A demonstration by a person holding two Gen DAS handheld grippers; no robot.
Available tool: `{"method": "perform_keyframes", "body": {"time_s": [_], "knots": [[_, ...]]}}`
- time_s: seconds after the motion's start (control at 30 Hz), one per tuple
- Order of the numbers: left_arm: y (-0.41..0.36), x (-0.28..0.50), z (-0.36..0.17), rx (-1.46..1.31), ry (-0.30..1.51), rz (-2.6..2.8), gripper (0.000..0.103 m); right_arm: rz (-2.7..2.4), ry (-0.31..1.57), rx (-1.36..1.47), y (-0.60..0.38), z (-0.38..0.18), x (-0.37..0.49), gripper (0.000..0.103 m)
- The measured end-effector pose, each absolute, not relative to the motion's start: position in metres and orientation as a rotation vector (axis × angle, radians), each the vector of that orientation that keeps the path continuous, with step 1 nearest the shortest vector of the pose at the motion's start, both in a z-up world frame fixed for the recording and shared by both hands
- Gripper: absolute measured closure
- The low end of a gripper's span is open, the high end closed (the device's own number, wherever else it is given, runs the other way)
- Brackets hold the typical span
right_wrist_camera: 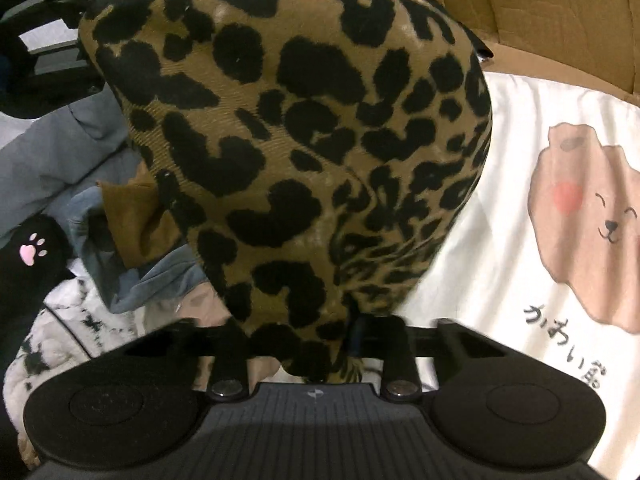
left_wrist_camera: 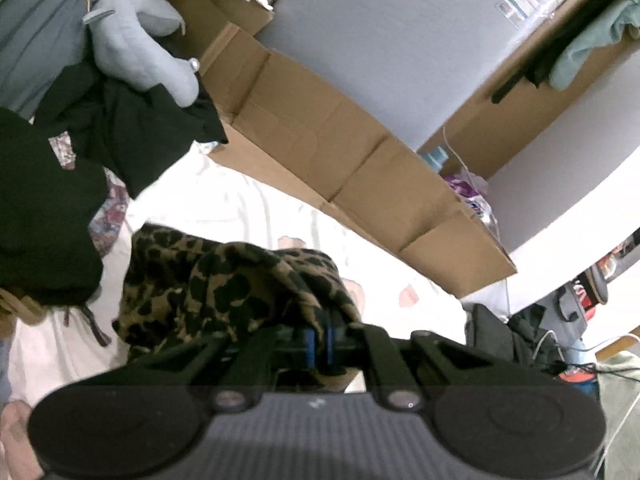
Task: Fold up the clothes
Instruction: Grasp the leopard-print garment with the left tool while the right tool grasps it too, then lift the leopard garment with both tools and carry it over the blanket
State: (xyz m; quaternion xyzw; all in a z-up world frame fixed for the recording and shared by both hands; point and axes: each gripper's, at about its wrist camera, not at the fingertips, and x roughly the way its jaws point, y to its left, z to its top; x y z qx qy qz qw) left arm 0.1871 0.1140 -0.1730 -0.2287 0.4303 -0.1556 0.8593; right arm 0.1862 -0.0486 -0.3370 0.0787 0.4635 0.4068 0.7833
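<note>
A brown leopard-print garment (left_wrist_camera: pixel 224 288) is bunched on the white bed sheet (left_wrist_camera: pixel 240 208) in the left wrist view. My left gripper (left_wrist_camera: pixel 320 342) is shut on its near edge, the cloth pinched between the blue pads. In the right wrist view the same leopard-print garment (right_wrist_camera: pixel 304 140) hangs stretched and fills the middle. My right gripper (right_wrist_camera: pixel 320 344) is shut on its lower edge; the cloth covers the left finger. The left gripper's black frame (right_wrist_camera: pixel 44 68) shows at the garment's far top-left corner.
Open cardboard boxes (left_wrist_camera: pixel 320 132) run along the far side of the bed. A heap of black clothes (left_wrist_camera: pixel 52 200) and a grey plush toy (left_wrist_camera: pixel 136 40) lie at the left. A bear print (right_wrist_camera: pixel 580 220) marks the sheet. Grey, black and white clothes (right_wrist_camera: pixel 52 184) are piled left.
</note>
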Motion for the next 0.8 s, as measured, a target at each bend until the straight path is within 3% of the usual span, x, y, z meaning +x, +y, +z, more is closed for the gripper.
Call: {"method": "perform_keyframes", "body": {"time_s": [0.5,0.8], "knots": [[0.12,0.159,-0.116,-0.401,0.892,-0.389,0.097,1.142,0.949,0.329,-0.071,-0.277,0.138,0.088],[0.077,0.215,-0.187,-0.418,1.002,-0.382,0.096,1.001,1.002,0.423,-0.098,-0.297,0.134,0.09]]}}
